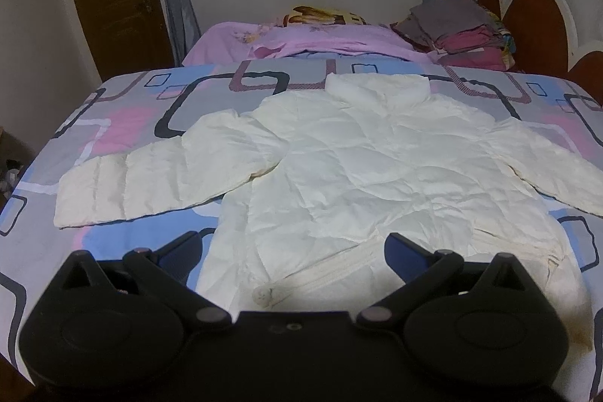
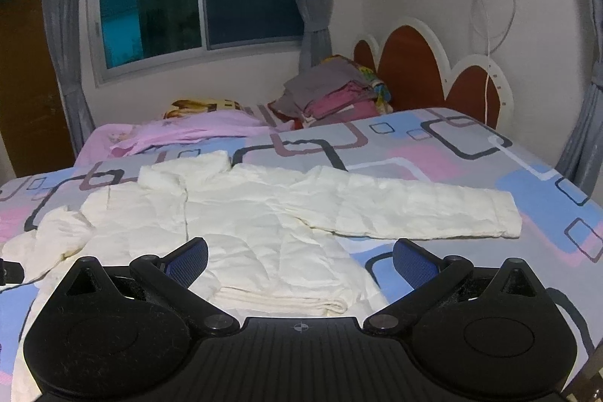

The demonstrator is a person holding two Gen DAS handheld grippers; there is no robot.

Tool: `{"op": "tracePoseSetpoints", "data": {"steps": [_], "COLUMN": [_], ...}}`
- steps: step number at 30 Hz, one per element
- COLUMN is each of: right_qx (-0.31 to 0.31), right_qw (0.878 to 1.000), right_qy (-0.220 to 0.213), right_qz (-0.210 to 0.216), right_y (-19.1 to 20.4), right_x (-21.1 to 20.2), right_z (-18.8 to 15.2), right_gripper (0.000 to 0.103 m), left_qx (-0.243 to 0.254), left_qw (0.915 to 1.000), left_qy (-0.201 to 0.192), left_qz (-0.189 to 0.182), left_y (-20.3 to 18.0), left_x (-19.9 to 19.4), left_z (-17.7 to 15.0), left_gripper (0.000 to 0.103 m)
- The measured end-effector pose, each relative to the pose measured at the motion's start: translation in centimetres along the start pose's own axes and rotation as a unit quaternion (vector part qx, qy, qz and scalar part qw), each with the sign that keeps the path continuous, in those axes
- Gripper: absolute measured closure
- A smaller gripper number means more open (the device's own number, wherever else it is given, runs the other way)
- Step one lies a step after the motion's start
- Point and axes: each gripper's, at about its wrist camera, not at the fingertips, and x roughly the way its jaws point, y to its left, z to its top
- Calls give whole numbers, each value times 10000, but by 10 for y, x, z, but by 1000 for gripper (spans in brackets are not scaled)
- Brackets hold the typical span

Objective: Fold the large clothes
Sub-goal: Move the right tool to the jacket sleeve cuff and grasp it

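A cream white puffer jacket [image 1: 358,164] lies spread flat on the bed, collar toward the window, both sleeves stretched out sideways. It also shows in the right wrist view [image 2: 256,213]. My left gripper [image 1: 294,247] is open and empty, hovering over the jacket's hem near its left front corner. My right gripper [image 2: 301,255] is open and empty, hovering over the hem near its right corner. The right sleeve [image 2: 426,213] reaches out to the right. The left sleeve [image 1: 150,179] reaches out to the left.
The bed [image 1: 124,123] has a sheet with pink, blue and grey squares. A pink blanket [image 1: 301,40] and a stack of folded clothes [image 1: 459,29] lie at the far side. A headboard [image 2: 414,70] stands to the right. A window and curtains stand behind.
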Motion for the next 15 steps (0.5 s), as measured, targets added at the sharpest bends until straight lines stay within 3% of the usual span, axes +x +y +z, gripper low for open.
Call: {"op": "tracePoseSetpoints", "data": {"steps": [7,15], "right_qx": [8,93], "right_qw": [10000,9997], "right_qy": [97,176], "right_qz": [17,-156], "right_y": [-44,-110], "right_x": [36,75], "right_z": [9,23], "right_gripper": [0,0], "left_qx": [-93,-303], "left_qw": [9998,9993], "left_qy": [73,163], "left_qz": [183,115], "left_y": [-30,-75], "left_x": [16,38], "left_z": [9,21], "left_gripper": [0,0]}}
